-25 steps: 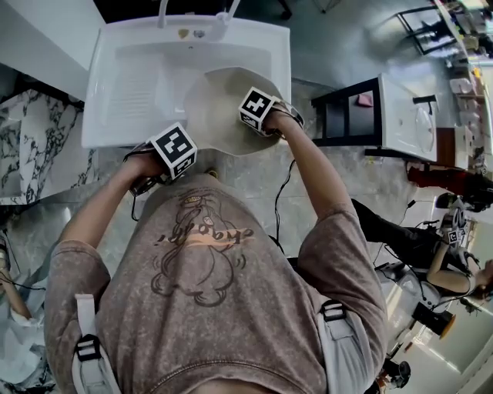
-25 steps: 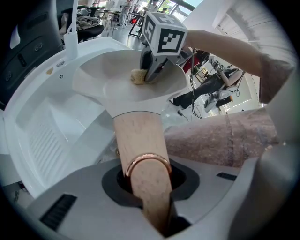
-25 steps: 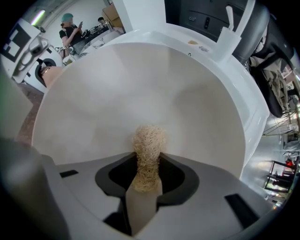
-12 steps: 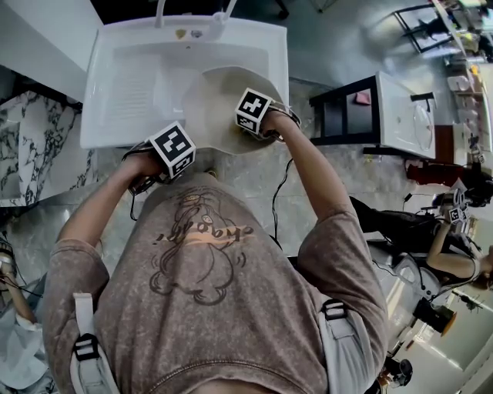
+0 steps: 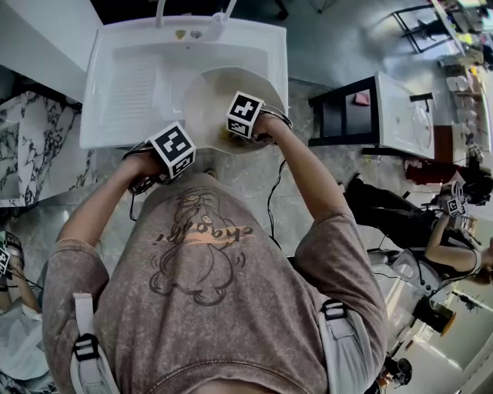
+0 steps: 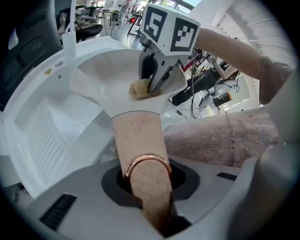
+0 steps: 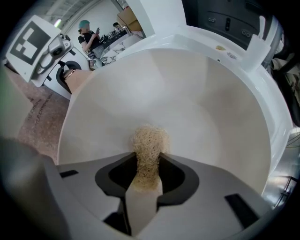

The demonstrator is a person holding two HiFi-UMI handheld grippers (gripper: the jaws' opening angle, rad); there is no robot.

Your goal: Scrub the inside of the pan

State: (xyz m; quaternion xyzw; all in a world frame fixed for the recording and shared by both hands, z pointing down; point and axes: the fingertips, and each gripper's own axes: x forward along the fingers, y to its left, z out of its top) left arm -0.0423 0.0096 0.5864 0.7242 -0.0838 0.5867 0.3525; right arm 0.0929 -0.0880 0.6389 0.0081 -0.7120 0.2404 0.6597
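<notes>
A cream pan (image 5: 206, 98) sits tilted over the front right of the white sink (image 5: 131, 85). My left gripper (image 6: 147, 187) is shut on the pan's wooden handle (image 6: 138, 140), just behind its copper ring; in the head view the left gripper (image 5: 176, 154) hangs at the sink's front edge. My right gripper (image 7: 145, 180) is shut on a straw-coloured scrubber (image 7: 149, 140), which presses on the pan's inner wall (image 7: 187, 108). The left gripper view shows the scrubber (image 6: 139, 88) under the right gripper (image 6: 152, 79), low inside the pan. In the head view the right gripper (image 5: 245, 115) covers the scrubber.
A faucet (image 5: 162, 11) rises at the sink's back edge, and a ribbed washboard slope (image 5: 131, 96) fills its left half. A marble counter (image 5: 23, 138) lies to the left, a black stand with a white unit (image 5: 400, 115) to the right. People sit at the far right (image 5: 447, 238).
My right gripper has slid a little to the left across the pan's inside with the scrubber. The left gripper and the handle have stayed where they were.
</notes>
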